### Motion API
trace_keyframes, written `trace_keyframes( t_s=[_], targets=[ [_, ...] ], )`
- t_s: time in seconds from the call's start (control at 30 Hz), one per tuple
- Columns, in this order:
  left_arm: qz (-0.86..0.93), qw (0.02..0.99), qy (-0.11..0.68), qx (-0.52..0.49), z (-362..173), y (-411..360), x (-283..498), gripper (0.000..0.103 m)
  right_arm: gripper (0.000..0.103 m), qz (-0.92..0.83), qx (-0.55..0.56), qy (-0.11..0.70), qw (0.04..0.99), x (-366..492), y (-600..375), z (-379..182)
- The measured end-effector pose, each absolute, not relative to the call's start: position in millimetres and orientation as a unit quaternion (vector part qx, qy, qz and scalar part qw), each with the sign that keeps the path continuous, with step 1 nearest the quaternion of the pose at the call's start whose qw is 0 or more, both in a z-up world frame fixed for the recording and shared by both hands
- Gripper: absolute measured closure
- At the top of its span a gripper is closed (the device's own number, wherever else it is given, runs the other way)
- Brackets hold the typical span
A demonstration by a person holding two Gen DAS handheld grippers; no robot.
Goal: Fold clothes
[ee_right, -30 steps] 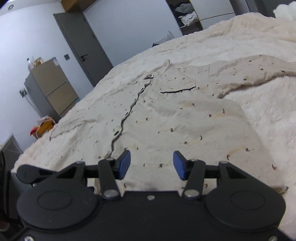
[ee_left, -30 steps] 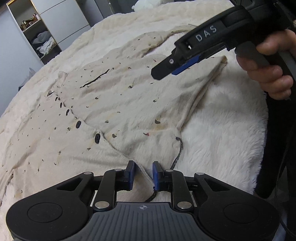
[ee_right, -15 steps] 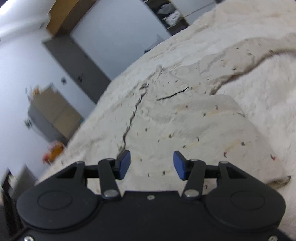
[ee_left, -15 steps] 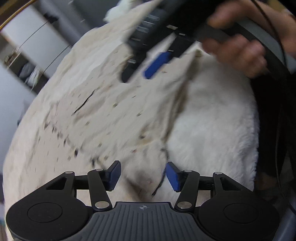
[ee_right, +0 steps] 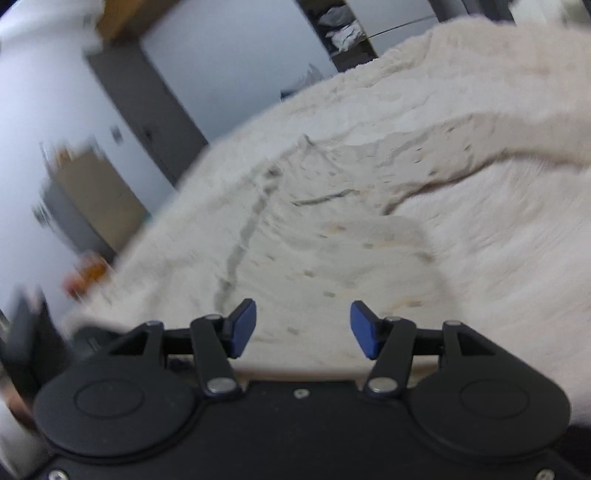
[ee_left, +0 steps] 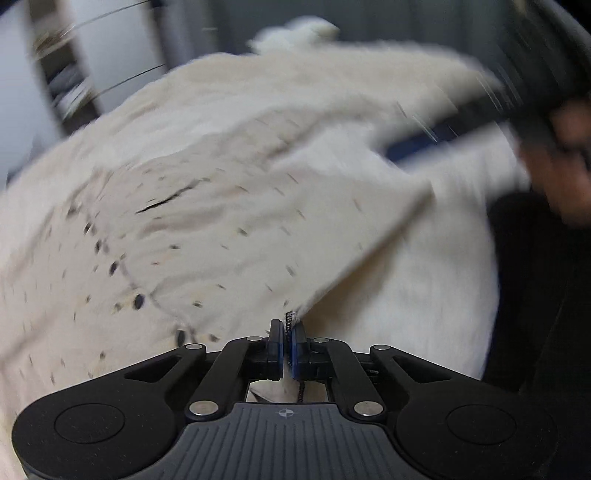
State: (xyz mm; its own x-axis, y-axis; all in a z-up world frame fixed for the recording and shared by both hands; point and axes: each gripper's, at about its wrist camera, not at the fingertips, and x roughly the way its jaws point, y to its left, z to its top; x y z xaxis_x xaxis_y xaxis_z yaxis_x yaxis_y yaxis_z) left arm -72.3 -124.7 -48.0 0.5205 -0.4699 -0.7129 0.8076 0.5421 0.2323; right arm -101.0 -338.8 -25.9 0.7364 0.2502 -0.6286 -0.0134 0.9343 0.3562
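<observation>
A cream shirt [ee_left: 207,221] with small dark specks and dark buttons lies spread on a fluffy white blanket [ee_left: 424,280]. My left gripper [ee_left: 286,334] is shut on the shirt's near hem corner, with its dark trim cord between the blue pads. The shirt also shows in the right wrist view [ee_right: 332,251], with its button placket running away from me. My right gripper [ee_right: 303,328] is open and empty, just above the shirt's near part. It appears blurred at the upper right of the left wrist view [ee_left: 443,133], held by a hand.
The blanket [ee_right: 517,240] covers a bed. A grey door [ee_right: 144,110], a low cabinet [ee_right: 92,199] and open shelves with clothes [ee_right: 340,29] stand beyond the bed. Both views are motion-blurred.
My left gripper opened wide, then shut on the shirt's hem corner. Both grippers have swung, and the views are now blurred. The right gripper stays open.
</observation>
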Motion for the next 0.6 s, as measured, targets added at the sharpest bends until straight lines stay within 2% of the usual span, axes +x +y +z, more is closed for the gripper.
trace_keyframes(
  t_s=[0.13, 0.3, 0.6],
  targets=[
    [-0.378, 0.847, 0.318, 0.197, -26, -109, -48, 0.101, 0.048, 0.026, 0.046, 0.419, 0.906, -96, -332, -31],
    [-0.382, 0.844, 0.313, 0.211, -26, -109, -50, 0.101, 0.049, 0.015, 0.021, 0.464, 0.886, -81, -338, -57],
    [-0.377, 0.849, 0.31, 0.2, -27, -99, -51, 0.101, 0.052, 0.029, -0.026, 0.451, 0.892, -72, -332, -66]
  ],
)
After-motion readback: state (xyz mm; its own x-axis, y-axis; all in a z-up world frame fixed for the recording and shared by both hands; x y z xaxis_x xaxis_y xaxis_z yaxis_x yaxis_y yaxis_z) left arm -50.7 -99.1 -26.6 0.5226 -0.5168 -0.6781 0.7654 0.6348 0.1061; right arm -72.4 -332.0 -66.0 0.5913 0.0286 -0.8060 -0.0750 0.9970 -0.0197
